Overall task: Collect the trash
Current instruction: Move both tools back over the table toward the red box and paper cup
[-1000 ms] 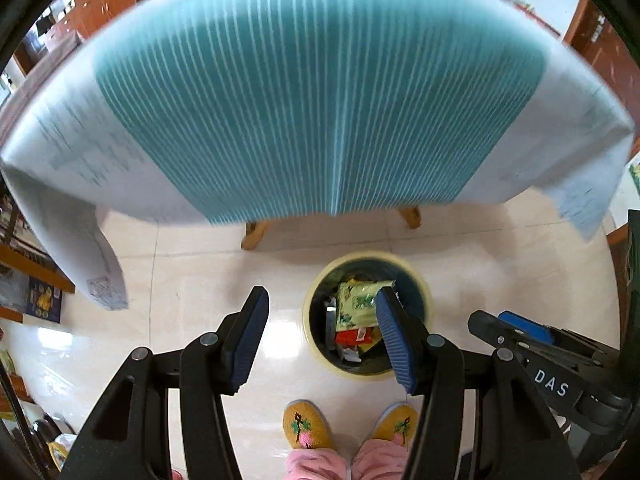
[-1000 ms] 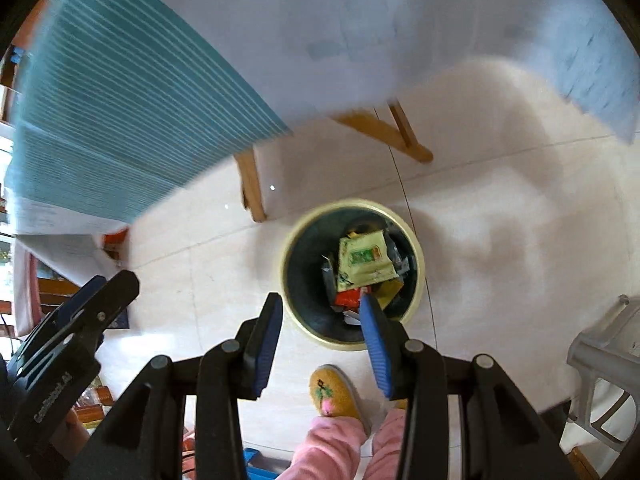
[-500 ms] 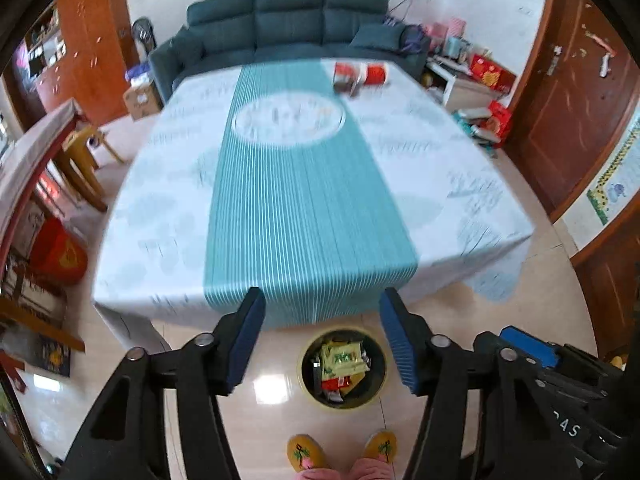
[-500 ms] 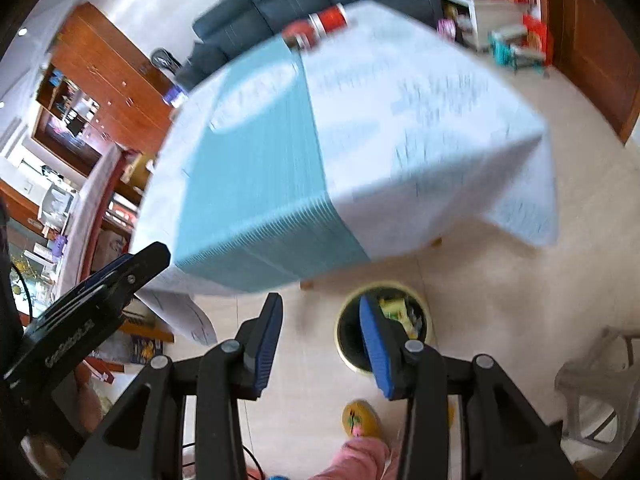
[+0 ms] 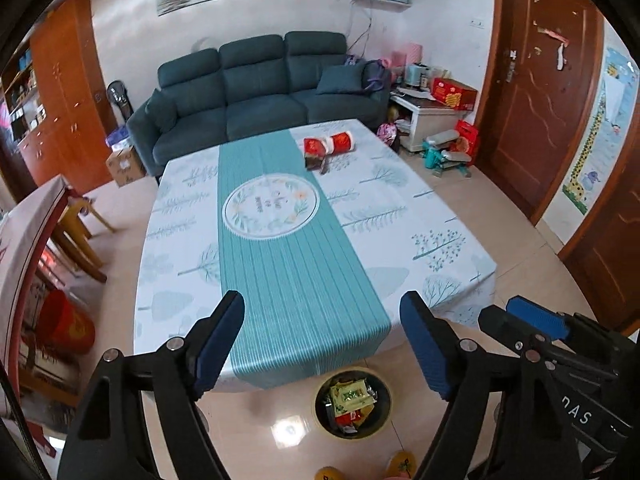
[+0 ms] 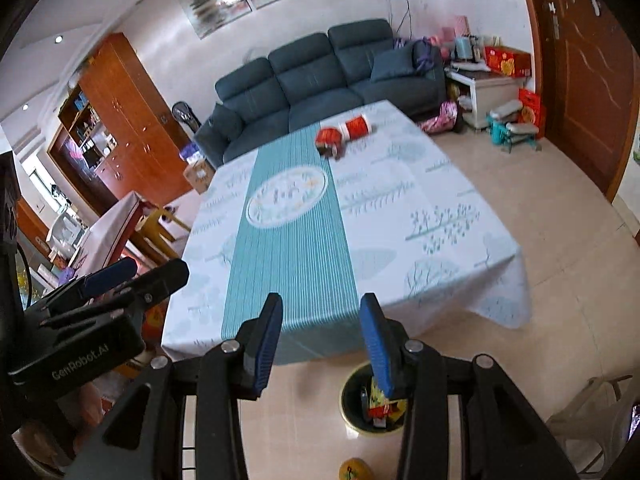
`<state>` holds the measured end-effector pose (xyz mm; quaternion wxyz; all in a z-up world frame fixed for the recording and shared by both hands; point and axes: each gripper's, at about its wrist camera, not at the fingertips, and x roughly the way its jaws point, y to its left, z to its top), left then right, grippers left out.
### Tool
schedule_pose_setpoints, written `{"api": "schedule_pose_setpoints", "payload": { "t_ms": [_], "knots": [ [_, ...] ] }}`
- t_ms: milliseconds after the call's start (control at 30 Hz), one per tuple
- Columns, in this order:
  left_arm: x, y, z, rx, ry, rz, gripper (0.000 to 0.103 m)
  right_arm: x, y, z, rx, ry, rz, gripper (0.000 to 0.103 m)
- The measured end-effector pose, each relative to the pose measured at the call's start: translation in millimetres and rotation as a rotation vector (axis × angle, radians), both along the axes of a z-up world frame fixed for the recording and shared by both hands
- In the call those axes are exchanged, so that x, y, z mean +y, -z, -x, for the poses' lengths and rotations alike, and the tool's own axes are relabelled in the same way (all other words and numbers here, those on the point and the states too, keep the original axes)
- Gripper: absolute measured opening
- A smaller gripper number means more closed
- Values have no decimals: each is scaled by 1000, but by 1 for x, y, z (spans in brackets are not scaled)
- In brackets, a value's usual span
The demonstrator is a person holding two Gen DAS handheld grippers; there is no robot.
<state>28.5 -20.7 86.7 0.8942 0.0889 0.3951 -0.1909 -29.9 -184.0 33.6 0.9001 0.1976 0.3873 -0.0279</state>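
Left wrist view: left gripper (image 5: 322,344) spread wide, just been opening, empty — right gripper (image 6: 320,340) half-spread, empty — reach across table (image 5: 180,280) toward red wrappers (image 5: 328,146), pinch low.

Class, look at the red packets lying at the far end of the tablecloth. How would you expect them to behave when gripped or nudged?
The red packets look crumpled and soft, so they would probably flex and crush rather than stay stiff. They look thin and empty, so probably light. The rounder one might roll if pushed, while the flatter one would likely slide on the tablecloth.
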Motion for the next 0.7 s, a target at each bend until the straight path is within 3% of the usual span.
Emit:
{"api": "schedule_pose_setpoints", "payload": {
  "t_ms": [367, 700],
  "knots": [
    [-11, 5, -31, 47, 39, -43, 78, -4, -13, -24, -38, 13, 33, 41],
    [-45, 21, -117, 96, -57, -70, 78, -46, -1, -101, -46, -66, 34, 41]
  ]
}}
